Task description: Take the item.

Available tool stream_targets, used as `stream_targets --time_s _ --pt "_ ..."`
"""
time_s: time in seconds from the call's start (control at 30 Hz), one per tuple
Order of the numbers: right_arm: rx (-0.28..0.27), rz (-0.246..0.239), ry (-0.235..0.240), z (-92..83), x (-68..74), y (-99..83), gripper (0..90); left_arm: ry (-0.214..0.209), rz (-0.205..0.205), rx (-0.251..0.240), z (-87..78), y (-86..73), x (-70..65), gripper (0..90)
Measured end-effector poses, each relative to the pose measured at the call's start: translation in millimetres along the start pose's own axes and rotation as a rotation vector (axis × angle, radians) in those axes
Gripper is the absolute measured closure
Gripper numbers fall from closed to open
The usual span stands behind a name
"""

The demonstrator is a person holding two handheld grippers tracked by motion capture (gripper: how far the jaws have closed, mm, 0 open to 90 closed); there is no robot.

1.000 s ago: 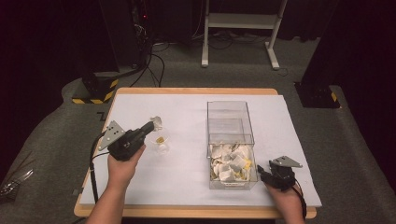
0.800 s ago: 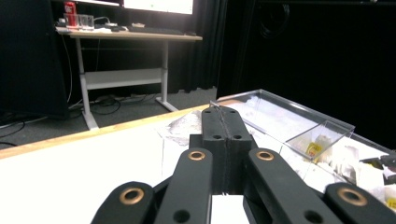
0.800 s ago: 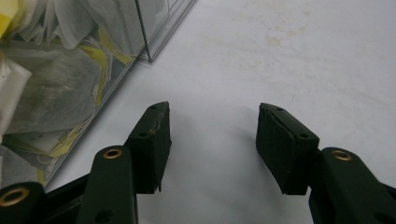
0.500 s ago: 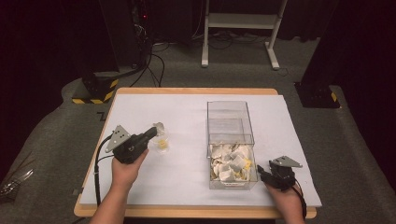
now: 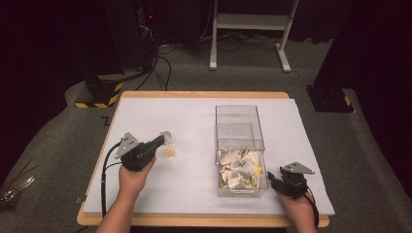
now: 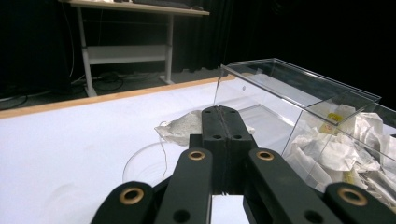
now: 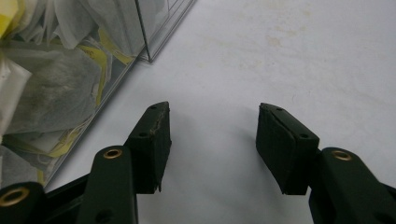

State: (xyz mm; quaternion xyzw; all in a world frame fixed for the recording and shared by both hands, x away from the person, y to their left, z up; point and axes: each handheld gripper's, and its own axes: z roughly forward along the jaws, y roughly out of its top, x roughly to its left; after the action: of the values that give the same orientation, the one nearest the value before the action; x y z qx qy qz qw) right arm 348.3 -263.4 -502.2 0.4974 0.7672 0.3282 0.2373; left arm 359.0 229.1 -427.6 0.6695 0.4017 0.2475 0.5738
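On the white surface (image 5: 194,121), left of the clear box (image 5: 240,145) of tea bags, the left claw (image 5: 165,139) has been lowered toward a small clear dish (image 6: 149,163), clamped shut on a tea bag (image 6: 184,126) (release seems near). The right claw (image 7: 212,140), half open and empty, is parked right of the box.

White-covered table (image 5: 194,114) carries a clear box (image 5: 240,145) of tea bags and a glass dish (image 5: 167,154)

Grey carpet floor (image 5: 58,145), black curtains (image 5: 43,39), white desk frame (image 5: 250,22)

Tea bag (image 6: 187,127) in clamped gripper (image 6: 225,112)
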Motion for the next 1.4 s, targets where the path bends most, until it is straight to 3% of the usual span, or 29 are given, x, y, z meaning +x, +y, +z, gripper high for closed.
stream_targets --time_s 0.67,0.73,0.77,0.83,1.4 --pt "0.0 0.0 0.0 0.0 -0.1 0.0 45.1 0.041 -0.028 0.053 10.4 -12.4 9.7 89.6" --pt "0.0 -0.001 -0.001 -0.1 0.1 0.0 45.2 0.053 -0.035 0.045 11.1 -11.8 10.4 86.5" --pt "0.0 -0.001 -0.001 -0.1 0.1 0.0 45.2 0.054 -0.035 0.044 11.1 -11.4 10.5 79.8" --pt "0.0 -0.001 -0.001 0.0 0.0 0.0 45.2 0.057 -0.029 0.042 10.3 -10.4 10.4 74.9" --pt "0.0 0.002 0.003 -0.2 -0.2 0.0 45.1 0.094 0.013 0.049 -2.1 -7.5 7.8 67.9"
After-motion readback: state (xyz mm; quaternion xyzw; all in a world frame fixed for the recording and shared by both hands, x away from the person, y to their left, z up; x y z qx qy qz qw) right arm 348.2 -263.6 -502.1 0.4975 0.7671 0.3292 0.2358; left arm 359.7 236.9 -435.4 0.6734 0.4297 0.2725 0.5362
